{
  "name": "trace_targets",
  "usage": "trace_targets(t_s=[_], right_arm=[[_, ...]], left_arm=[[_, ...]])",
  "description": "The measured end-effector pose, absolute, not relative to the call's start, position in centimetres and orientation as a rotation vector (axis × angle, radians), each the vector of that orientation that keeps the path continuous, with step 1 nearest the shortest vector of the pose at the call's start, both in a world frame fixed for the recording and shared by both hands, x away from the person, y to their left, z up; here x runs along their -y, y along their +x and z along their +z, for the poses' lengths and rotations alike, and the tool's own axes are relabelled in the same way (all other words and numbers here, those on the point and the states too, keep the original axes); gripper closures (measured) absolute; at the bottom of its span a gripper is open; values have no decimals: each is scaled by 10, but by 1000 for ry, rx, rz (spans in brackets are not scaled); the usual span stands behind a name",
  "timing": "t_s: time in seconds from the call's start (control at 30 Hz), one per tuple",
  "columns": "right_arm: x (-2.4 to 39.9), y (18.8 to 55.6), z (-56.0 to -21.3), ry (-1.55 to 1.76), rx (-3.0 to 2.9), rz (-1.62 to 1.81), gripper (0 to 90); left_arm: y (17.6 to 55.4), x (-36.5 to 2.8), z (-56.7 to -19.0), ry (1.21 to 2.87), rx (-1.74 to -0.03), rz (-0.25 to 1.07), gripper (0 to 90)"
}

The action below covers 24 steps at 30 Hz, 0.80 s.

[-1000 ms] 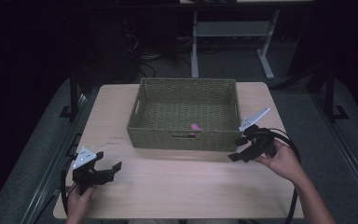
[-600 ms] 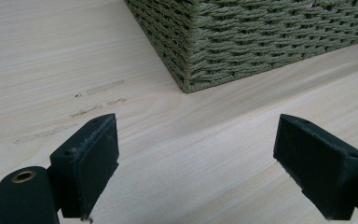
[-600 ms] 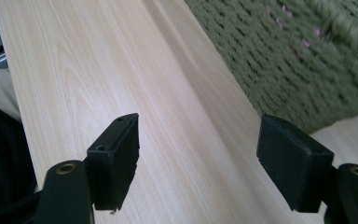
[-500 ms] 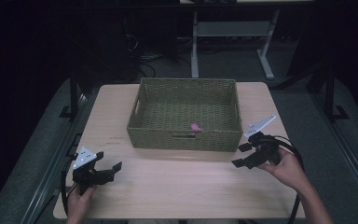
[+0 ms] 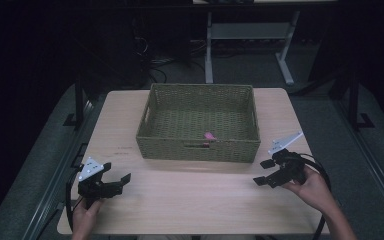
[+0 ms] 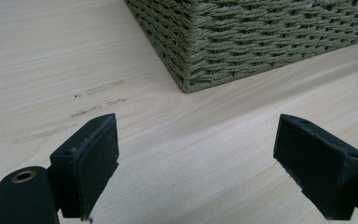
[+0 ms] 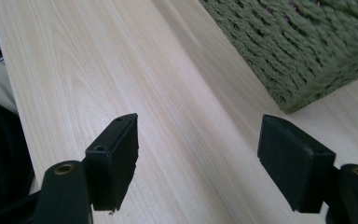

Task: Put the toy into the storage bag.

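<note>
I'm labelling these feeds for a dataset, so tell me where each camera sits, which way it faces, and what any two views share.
High view: above the person's side, looking forward and down at the table and woven basket; both hands, left gripper and right gripper show.
Left gripper view: rides the left gripper, looking along its open jaws at a basket corner.
Right gripper view: rides the right gripper, jaws open, facing another basket corner.
Shared: basket and tabletop.
</note>
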State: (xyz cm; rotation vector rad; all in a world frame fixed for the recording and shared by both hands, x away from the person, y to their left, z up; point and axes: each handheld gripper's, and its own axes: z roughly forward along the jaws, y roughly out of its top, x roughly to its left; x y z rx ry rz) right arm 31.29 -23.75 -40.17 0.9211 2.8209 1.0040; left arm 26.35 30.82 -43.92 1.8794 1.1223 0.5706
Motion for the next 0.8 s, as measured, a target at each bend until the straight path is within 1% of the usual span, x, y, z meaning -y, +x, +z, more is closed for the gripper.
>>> trace_targets(t_s=[0.8], right_arm=[[262, 284, -433, 1001, -2762, 1024, 281]], left_arm=[[264, -309, -439, 1884, -1118, 575, 134]])
